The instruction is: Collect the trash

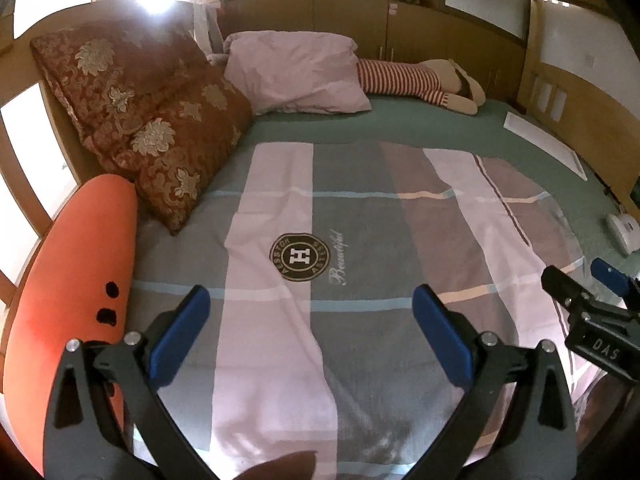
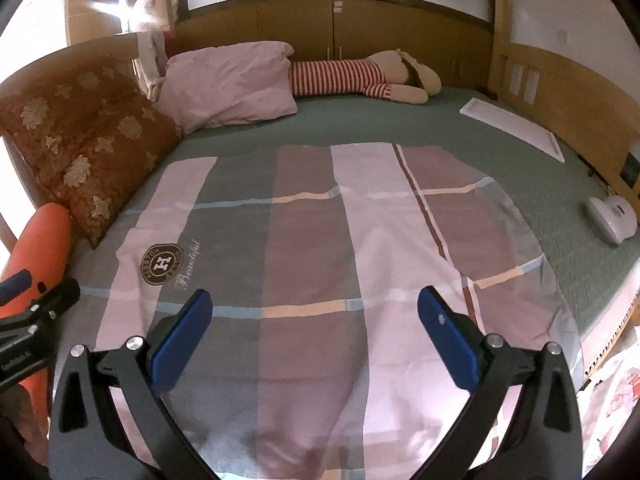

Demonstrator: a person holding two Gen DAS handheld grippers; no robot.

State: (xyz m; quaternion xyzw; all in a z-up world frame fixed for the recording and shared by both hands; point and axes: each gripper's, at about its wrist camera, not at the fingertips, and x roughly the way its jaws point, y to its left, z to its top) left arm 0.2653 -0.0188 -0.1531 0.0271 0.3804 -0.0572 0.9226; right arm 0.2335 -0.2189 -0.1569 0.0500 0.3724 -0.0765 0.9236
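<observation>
My left gripper is open and empty above the near part of a plaid bedsheet with a round "H" logo. My right gripper is open and empty over the same sheet; it also shows at the right edge of the left wrist view. The left gripper shows at the left edge of the right wrist view. A white flat paper-like sheet lies on the green mattress cover at the far right, also in the left wrist view. No clear trash item shows near either gripper.
Red floral cushions and an orange bolster line the left side. A pink pillow and a striped plush toy lie at the far end. A white device sits at the right edge by the wooden bed frame.
</observation>
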